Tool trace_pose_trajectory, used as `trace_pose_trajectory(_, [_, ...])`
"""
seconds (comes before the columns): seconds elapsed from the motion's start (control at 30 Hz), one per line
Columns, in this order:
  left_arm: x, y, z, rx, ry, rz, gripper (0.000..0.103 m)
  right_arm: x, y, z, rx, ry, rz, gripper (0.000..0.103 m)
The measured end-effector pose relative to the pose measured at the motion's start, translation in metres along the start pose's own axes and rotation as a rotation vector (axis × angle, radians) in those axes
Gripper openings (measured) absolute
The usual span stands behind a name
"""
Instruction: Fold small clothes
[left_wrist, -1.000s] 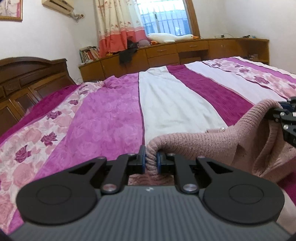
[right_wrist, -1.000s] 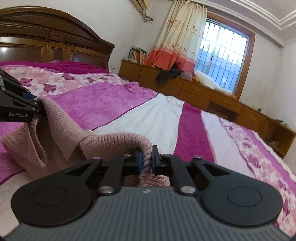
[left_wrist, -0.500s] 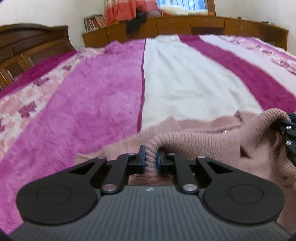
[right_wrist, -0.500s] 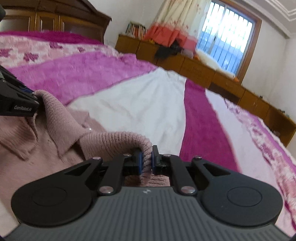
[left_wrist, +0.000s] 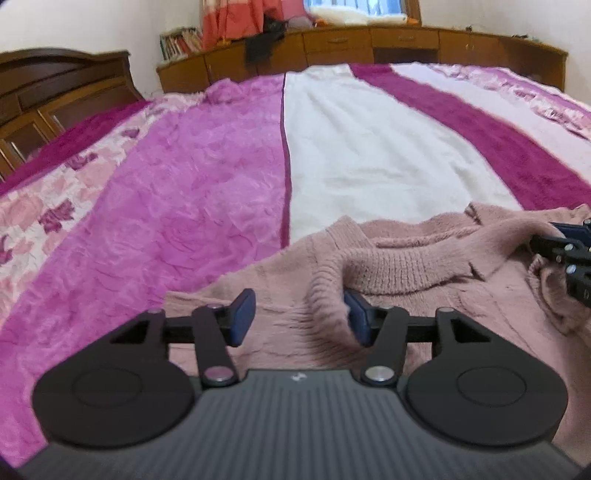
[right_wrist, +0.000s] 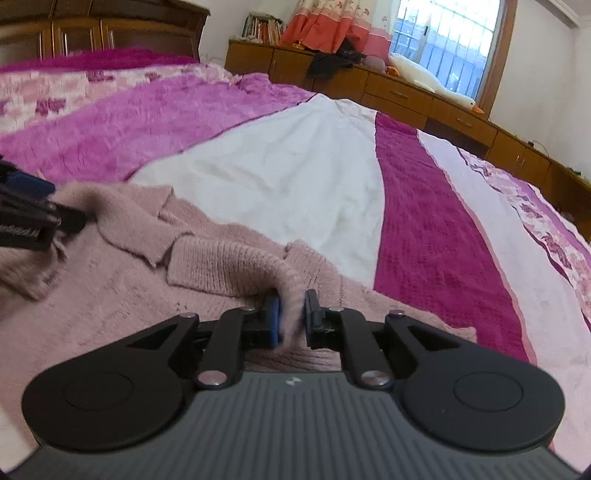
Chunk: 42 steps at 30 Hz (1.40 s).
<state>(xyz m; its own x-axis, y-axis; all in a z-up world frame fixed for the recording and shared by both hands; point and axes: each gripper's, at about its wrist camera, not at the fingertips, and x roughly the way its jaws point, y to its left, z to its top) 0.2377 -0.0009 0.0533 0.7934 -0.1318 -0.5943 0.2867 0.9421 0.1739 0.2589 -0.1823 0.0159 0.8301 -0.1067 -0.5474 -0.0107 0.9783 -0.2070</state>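
Observation:
A dusty-pink knitted sweater (left_wrist: 424, 266) lies low on the striped bedspread, seen also in the right wrist view (right_wrist: 122, 280). My left gripper (left_wrist: 299, 317) is open, jaws wide apart, with a ribbed fold of the sweater standing loose between them against the right pad. My right gripper (right_wrist: 291, 317) has its jaws slightly parted around a ribbed fold, which still sits between the pads. Each gripper shows at the edge of the other's view: the right one (left_wrist: 565, 254), the left one (right_wrist: 26, 218).
The bedspread (left_wrist: 184, 206) has magenta, white and floral stripes and stretches far ahead. A dark wooden headboard (left_wrist: 55, 96) is at the left. Low wooden cabinets (left_wrist: 369, 40) with books, dark clothing and a goose plush (right_wrist: 432, 81) line the far wall under the window.
Both grippers came down toward the bed and laid the sweater flat. The left gripper opened wide and let go of its fold; the right gripper's jaws loosened a little.

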Motion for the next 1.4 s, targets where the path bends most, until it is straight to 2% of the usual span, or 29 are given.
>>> trace_pose_trajectory(0.07, [-0.012,0.006,-0.001,0.002,-0.007,-0.001,0.056,-0.014,-0.006,0.0,0.026,-0.017,0.006,0.018])
trace_pose_trajectory(0.13, [-0.021,0.012,-0.001,0.001,0.005,-0.007,0.056,-0.031,-0.013,-0.001,0.044,-0.023,0.006,0.027])
trace_pose_trajectory(0.2, [-0.031,0.017,-0.003,0.01,0.005,-0.014,0.056,-0.044,-0.019,-0.005,0.064,-0.026,0.004,0.053])
trace_pose_trajectory(0.23, [-0.036,0.018,-0.004,0.02,0.001,-0.018,0.056,-0.051,-0.022,-0.007,0.067,-0.032,0.004,0.056])
trace_pose_trajectory(0.37, [-0.052,0.023,-0.011,0.061,0.003,-0.041,0.056,-0.077,-0.028,-0.018,0.02,-0.057,0.007,0.057])
trace_pose_trajectory(0.53, [-0.057,0.023,-0.021,0.081,0.027,-0.109,0.056,-0.097,-0.03,-0.034,-0.025,-0.055,0.083,0.057])
trace_pose_trajectory(0.67, [-0.054,0.012,-0.028,0.134,0.036,-0.148,0.056,-0.096,-0.024,-0.041,-0.071,-0.037,0.138,0.057])
trace_pose_trajectory(0.93, [-0.034,-0.011,-0.037,0.22,0.069,-0.186,0.056,-0.079,-0.013,-0.047,-0.128,0.005,0.152,0.057])
trace_pose_trajectory(1.03, [-0.026,-0.017,-0.041,0.24,0.054,-0.168,0.057,-0.071,-0.014,-0.047,-0.114,0.012,0.16,0.053])
trace_pose_trajectory(1.07, [-0.025,-0.018,-0.042,0.243,0.044,-0.167,0.055,-0.07,-0.014,-0.048,-0.112,0.007,0.165,0.045])
trace_pose_trajectory(1.13, [-0.026,-0.017,-0.041,0.234,0.023,-0.18,0.023,-0.067,-0.012,-0.049,-0.126,0.003,0.16,0.037])
trace_pose_trajectory(1.17, [-0.026,-0.015,-0.04,0.215,0.029,-0.188,0.012,-0.068,-0.011,-0.049,-0.135,-0.006,0.156,0.028])
trace_pose_trajectory(1.2, [-0.028,-0.011,-0.037,0.187,0.025,-0.192,0.012,-0.068,-0.01,-0.048,-0.148,-0.015,0.153,0.021])
trace_pose_trajectory(1.27, [-0.034,-0.003,-0.031,0.16,-0.014,-0.171,0.012,-0.07,-0.011,-0.046,-0.15,-0.032,0.14,0.013])
trace_pose_trajectory(1.4, [-0.039,0.02,-0.014,0.107,-0.083,-0.082,0.011,-0.073,-0.025,-0.037,-0.099,-0.095,0.052,0.011])
